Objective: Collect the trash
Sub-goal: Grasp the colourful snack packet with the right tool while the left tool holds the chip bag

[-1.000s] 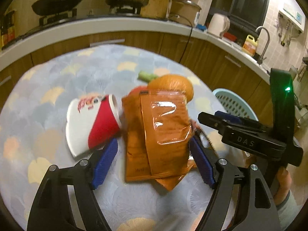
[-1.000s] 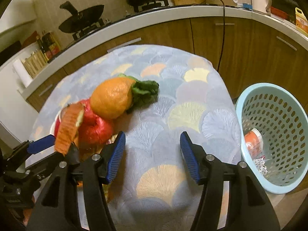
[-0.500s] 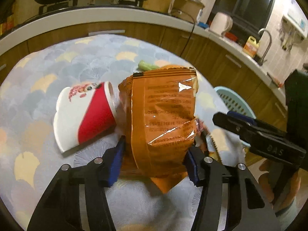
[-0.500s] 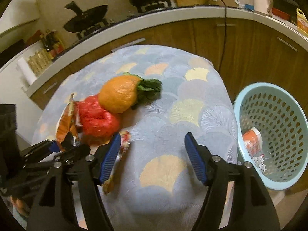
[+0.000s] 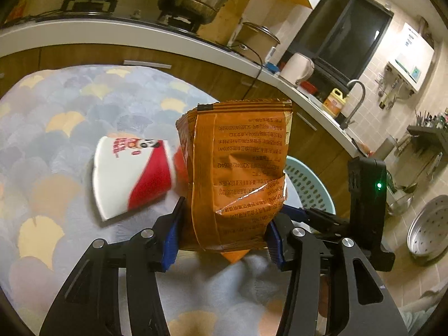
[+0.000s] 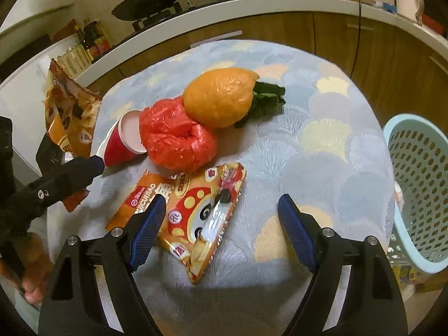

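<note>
Between the left gripper's (image 5: 222, 235) clamped fingers stands a crumpled orange snack bag (image 5: 238, 179).

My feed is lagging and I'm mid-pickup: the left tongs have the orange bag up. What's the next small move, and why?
Probably carry the orange bag to the right, over the blue basket, before opening. The left tongs are shut on its lower end and it hangs clear of the table, with the basket just behind to the right. The right tongs are open over another bag.
</note>
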